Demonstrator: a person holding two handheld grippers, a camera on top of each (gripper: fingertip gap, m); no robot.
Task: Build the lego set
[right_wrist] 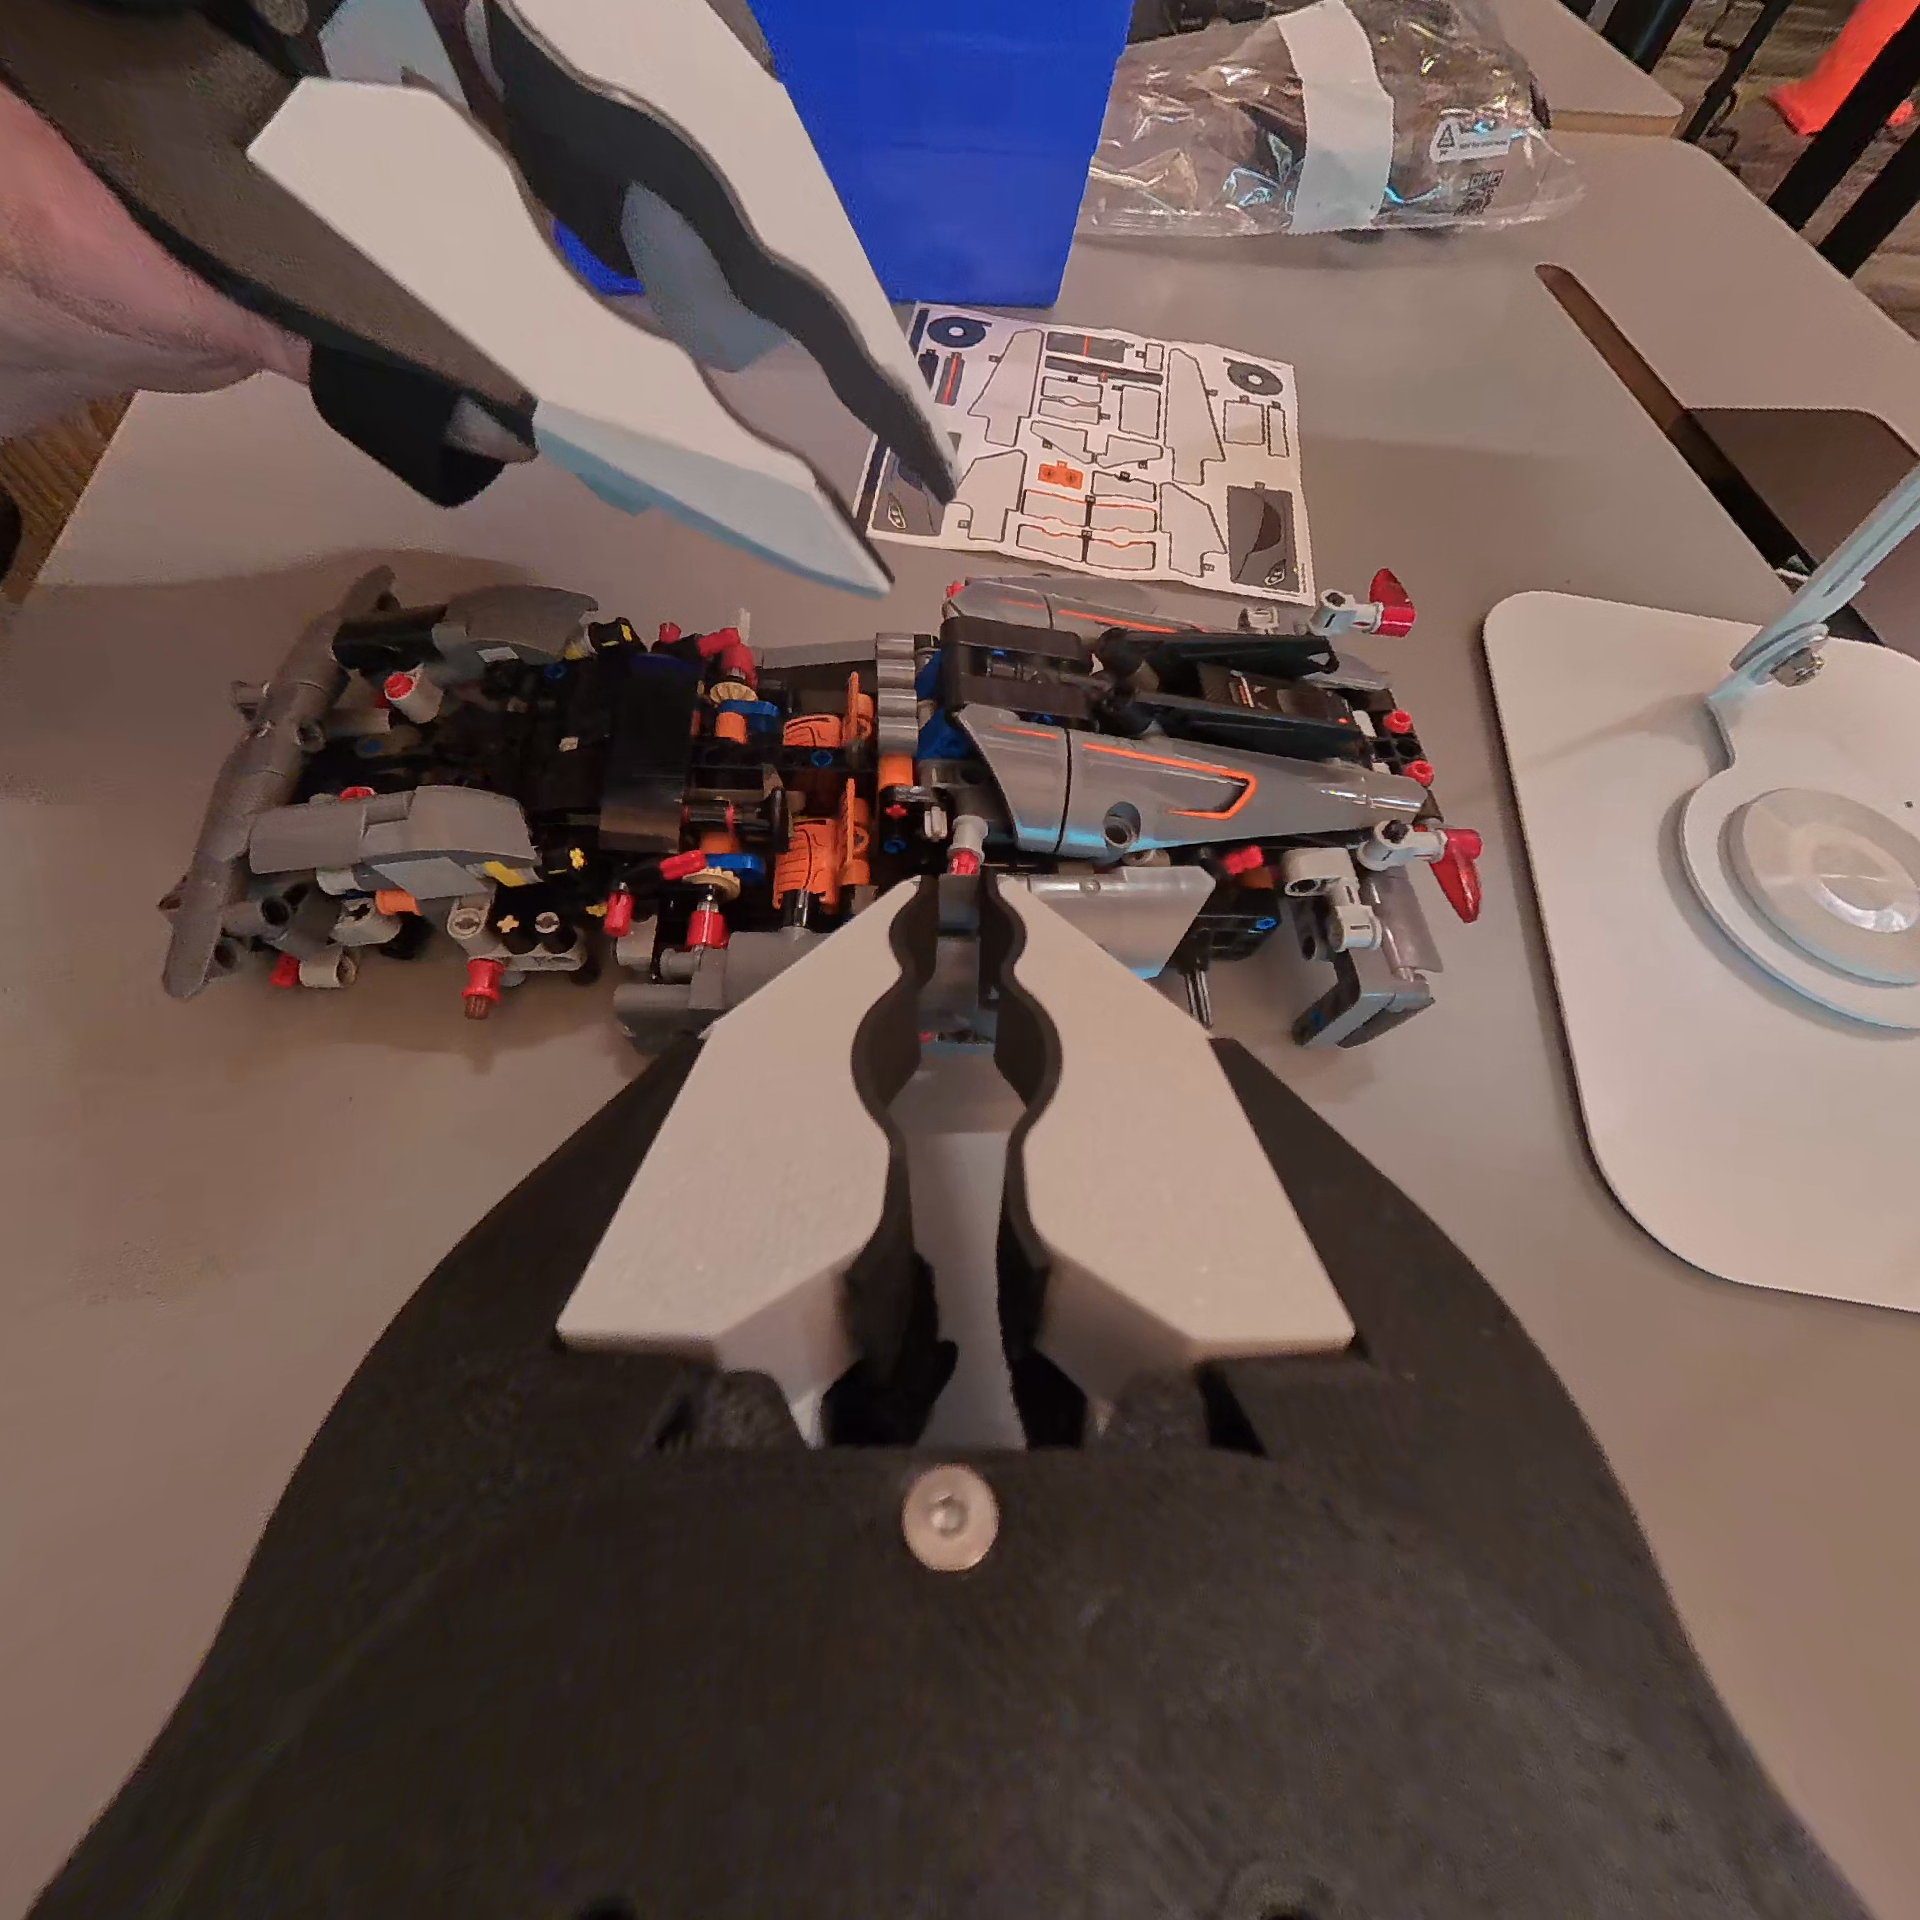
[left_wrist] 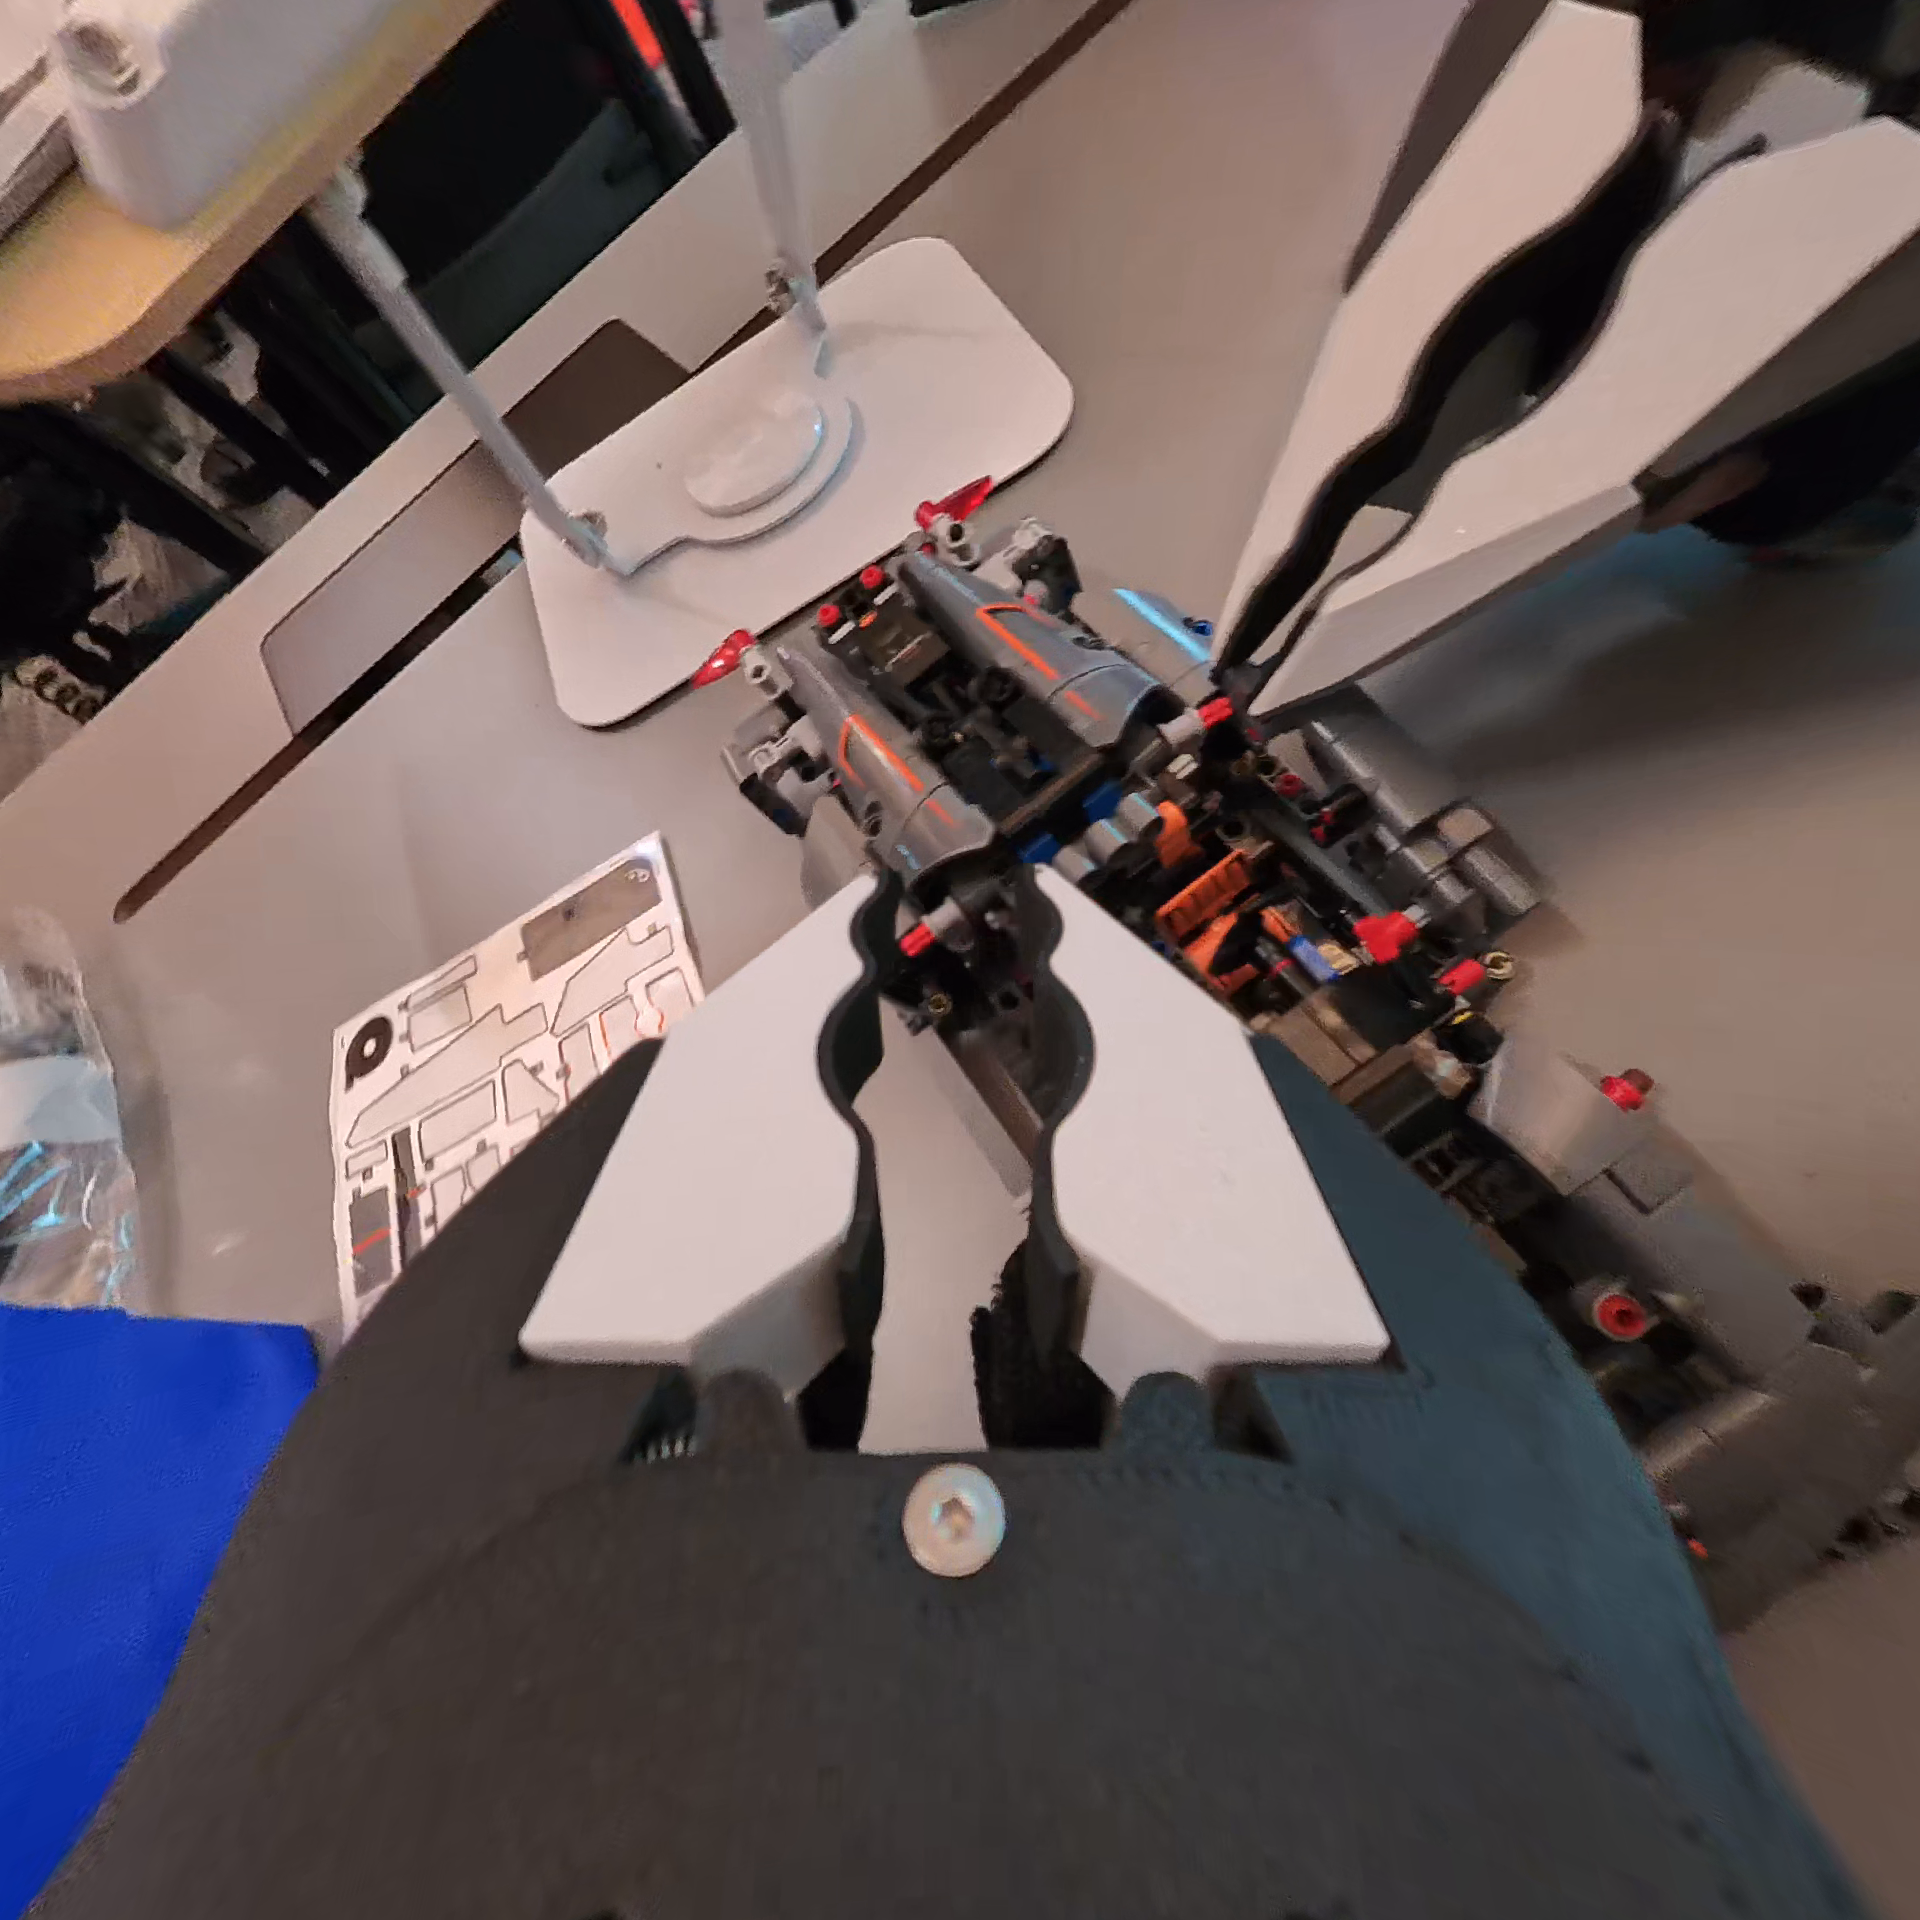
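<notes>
Half-built grey lego car (right_wrist: 810,790) with orange stripes, black frame and red pins lies on the grey table (right_wrist: 312,1195). Right gripper (right_wrist: 958,894) and left gripper (left_wrist: 956,883) each clamp its side edge.

A white stand base (right_wrist: 1714,1091) is lying flat on the grey bench (right_wrist: 312,1195), with slanted metal struts (left_wrist: 457,384) rising from it. A blue box (right_wrist: 956,145) is standing at the bench's far side beside a crinkled clear plastic bag (right_wrist: 1320,114).
</notes>
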